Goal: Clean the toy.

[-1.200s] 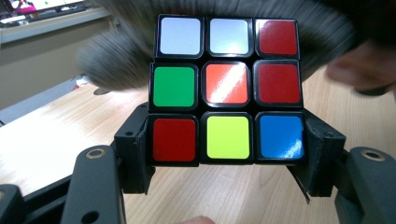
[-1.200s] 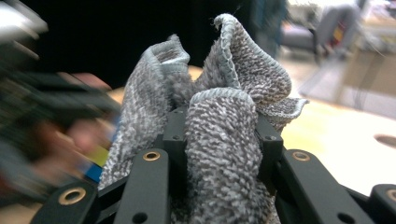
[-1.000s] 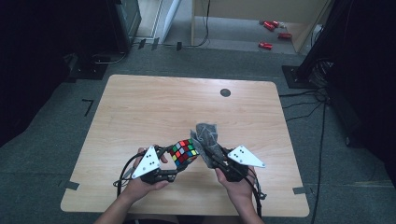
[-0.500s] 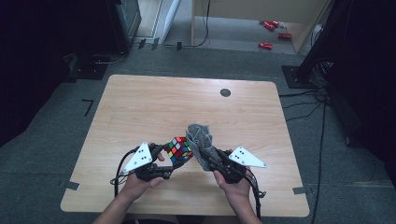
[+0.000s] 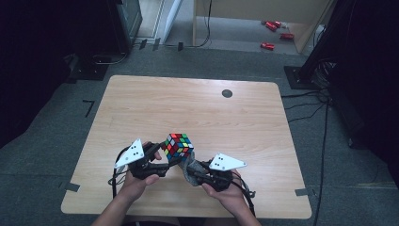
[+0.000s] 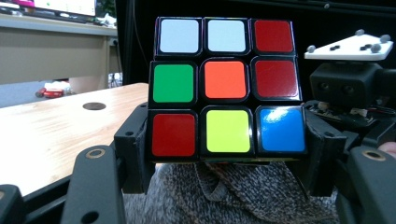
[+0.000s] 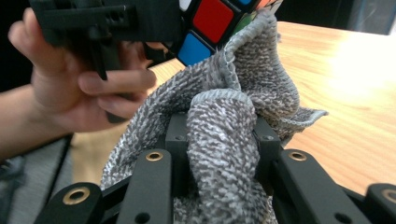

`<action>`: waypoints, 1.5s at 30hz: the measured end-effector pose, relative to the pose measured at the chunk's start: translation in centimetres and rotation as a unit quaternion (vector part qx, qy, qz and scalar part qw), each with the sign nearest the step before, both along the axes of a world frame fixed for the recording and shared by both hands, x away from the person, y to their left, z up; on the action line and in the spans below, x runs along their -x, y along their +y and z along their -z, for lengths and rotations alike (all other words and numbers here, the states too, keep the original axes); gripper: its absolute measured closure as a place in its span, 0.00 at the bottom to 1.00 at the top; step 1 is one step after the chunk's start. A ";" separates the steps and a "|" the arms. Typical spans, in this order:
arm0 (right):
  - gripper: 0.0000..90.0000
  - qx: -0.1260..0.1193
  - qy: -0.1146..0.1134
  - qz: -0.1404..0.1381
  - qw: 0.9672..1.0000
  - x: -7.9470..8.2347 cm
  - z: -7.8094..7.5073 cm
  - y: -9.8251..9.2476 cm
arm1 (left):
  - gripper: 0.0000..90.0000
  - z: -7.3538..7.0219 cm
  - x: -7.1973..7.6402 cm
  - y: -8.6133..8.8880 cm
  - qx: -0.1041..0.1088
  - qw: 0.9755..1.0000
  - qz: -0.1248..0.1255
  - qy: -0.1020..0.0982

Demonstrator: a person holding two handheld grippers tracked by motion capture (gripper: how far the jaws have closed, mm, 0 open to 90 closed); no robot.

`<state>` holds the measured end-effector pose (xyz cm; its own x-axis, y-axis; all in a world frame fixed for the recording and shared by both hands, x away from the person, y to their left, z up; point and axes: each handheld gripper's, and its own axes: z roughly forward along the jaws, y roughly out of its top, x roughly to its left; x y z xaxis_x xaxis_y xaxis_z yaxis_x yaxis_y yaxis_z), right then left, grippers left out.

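Grey carpet surrounds a pale wooden counter (image 5: 141,103) with rounded corners, a small dark disc (image 5: 227,93) set toward its 1 o'clock edge. Near the 6 o'clock edge, the left gripper (image 5: 162,157) holds a multicoloured plastic puzzle cube (image 5: 178,145) above the wood; in the left gripper view its fingers (image 6: 135,149) press the cube's (image 6: 226,86) two opposite sides. At 4 o'clock of the cube, the right gripper (image 5: 190,175) has its fingers (image 7: 175,140) pinched on a bunched fold of grey knitted cloth (image 7: 224,154), whose upper edge touches the cube's underside.

The cube looks rigid, light and smooth-faced, so it would likely slip under a loose hold; flat opposite faces are the sensible grip. The cloth is soft and limp, best gathered in a thick fold.
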<state>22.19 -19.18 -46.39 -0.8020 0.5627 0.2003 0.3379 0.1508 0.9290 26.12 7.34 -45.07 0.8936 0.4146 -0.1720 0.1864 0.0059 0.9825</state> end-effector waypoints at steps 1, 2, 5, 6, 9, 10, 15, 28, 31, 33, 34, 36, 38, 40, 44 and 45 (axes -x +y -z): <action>0.76 0.002 -0.003 0.004 1.000 -0.1 -0.1 -0.1 | 0.38 0.0 0.0 0.0 0.001 1.000 0.001 0.001; 0.76 -0.003 -0.008 0.017 1.000 -0.1 -0.2 -0.5 | 0.38 0.0 0.0 0.0 0.000 1.000 0.002 0.001; 0.76 -0.064 -0.018 0.072 0.995 -0.4 -1.1 -2.5 | 0.38 0.1 0.0 -0.3 -0.006 1.000 0.007 0.003; 0.76 -0.089 -0.018 0.085 0.992 -0.4 -1.4 -3.2 | 0.38 0.1 0.1 -0.3 -0.007 1.000 0.008 0.003; 0.76 -0.085 -0.017 0.063 0.994 -0.4 -1.6 -3.2 | 0.38 0.2 0.1 -0.6 -0.004 1.000 0.013 0.005; 0.76 -0.077 -0.017 0.048 0.996 -0.4 -1.4 -2.8 | 0.38 0.1 0.2 -0.5 -0.001 1.000 0.014 0.006; 0.75 -0.005 0.012 -0.045 0.999 -0.2 0.1 -0.1 | 0.38 0.0 -0.1 0.1 0.011 1.000 0.005 0.013; 0.75 -0.035 -0.027 0.044 0.998 0.5 -1.6 -0.9 | 0.38 0.0 -0.2 0.0 0.012 1.000 0.014 0.018; 0.75 -0.006 -0.021 -0.014 1.000 0.7 -0.7 0.5 | 0.38 0.0 -0.3 0.2 0.014 1.000 0.007 0.018; 0.74 0.016 -0.029 -0.032 0.999 1.0 -0.5 1.2 | 0.38 -0.1 -0.3 0.4 0.013 1.000 0.007 0.018; 0.74 0.027 -0.034 -0.023 0.999 1.1 -0.5 1.4 | 0.38 -0.1 -0.3 0.4 0.013 1.000 0.006 0.016; 0.74 0.035 -0.039 0.010 0.999 0.8 -0.9 0.8 | 0.38 -0.2 -0.4 0.5 0.017 1.000 0.005 0.016; 0.74 0.025 -0.036 0.058 0.997 0.4 -1.3 -0.4 | 0.38 -0.2 -0.3 0.5 0.018 1.000 0.006 0.016; 0.74 -0.010 -0.027 0.101 0.994 0.1 -1.5 -1.5 | 0.38 -0.1 -0.3 0.4 0.016 1.000 0.010 0.017; 0.73 -0.053 -0.030 0.091 0.994 0.3 -1.6 -1.6 | 0.38 0.0 -0.1 -0.3 0.008 1.000 0.020 0.017; 0.73 -0.050 -0.030 0.072 0.996 0.4 -1.5 -1.3 | 0.38 0.0 -0.1 -0.3 0.011 1.000 0.019 0.018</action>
